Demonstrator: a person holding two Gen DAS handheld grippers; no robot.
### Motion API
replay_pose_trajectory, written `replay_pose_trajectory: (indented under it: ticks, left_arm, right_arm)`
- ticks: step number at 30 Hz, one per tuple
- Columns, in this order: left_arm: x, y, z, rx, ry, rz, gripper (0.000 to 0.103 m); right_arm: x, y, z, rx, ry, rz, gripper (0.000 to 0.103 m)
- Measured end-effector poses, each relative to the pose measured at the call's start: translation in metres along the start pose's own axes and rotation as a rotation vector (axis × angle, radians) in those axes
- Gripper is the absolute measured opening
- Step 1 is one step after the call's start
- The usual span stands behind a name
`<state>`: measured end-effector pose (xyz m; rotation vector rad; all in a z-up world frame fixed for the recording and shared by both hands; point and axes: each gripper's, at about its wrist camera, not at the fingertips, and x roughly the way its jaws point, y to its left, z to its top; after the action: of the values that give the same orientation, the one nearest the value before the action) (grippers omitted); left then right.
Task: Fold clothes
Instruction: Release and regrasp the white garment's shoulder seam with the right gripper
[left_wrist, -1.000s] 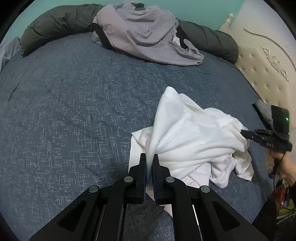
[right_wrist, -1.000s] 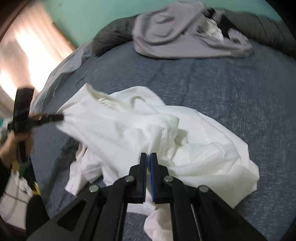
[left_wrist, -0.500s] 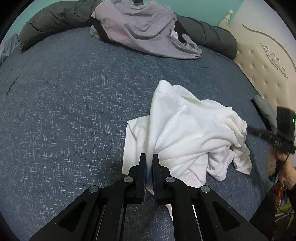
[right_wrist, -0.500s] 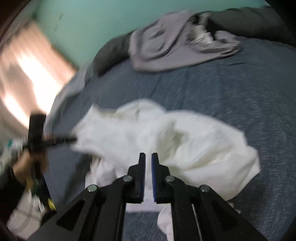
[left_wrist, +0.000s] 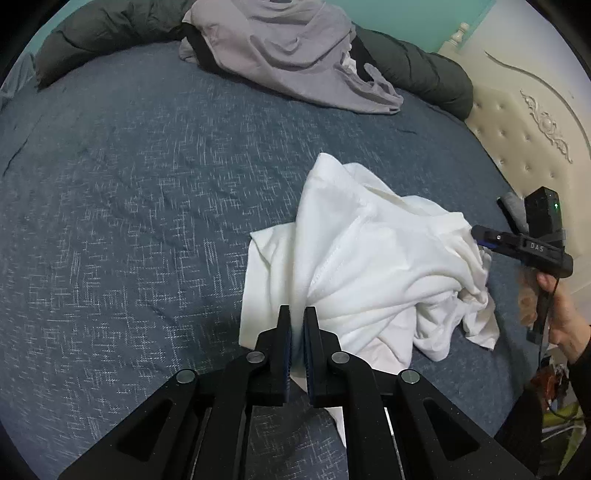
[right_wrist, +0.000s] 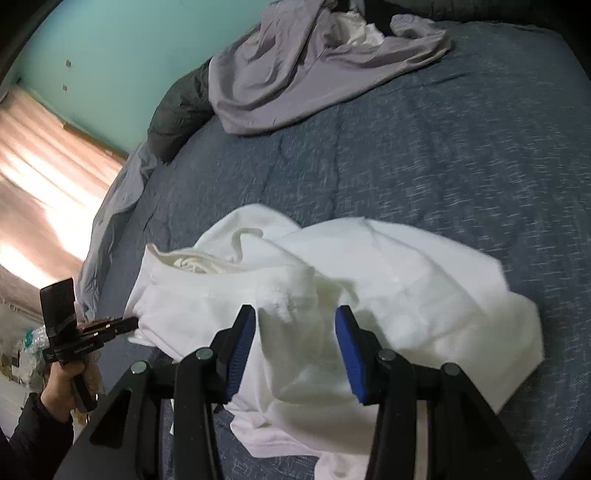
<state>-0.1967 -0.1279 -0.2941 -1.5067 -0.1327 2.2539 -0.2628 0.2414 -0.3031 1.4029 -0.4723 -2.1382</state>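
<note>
Folding is barely begun: the white garment (left_wrist: 373, 269) lies crumpled on the bed (left_wrist: 129, 192), no fold made, and the grey garment (left_wrist: 288, 51) near the pillows is untouched. The left hand-held gripper (left_wrist: 297, 332) pinches a white hem. The right hand-held gripper (right_wrist: 295, 328), jaws just opened, stands apart over loose cloth, gripping nothing.

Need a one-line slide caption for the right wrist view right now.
Right gripper, jaws just opened, hovers over the crumpled white garment on the blue bed; left gripper pinches its far edge.
</note>
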Motion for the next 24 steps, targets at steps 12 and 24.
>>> replay_pose_trajectory:
  ticks: [12, 24]
  left_arm:
    - [-0.002, -0.030, 0.025, 0.099, -0.083, 0.041, 0.052]
    - [0.048, -0.046, 0.047, 0.172, -0.029, 0.047, 0.037]
  right_arm:
    - [0.008, 0.001, -0.004, -0.031, 0.021, -0.011, 0.045]
    - [0.009, 0.004, -0.004, -0.075, 0.032, 0.000, 0.045]
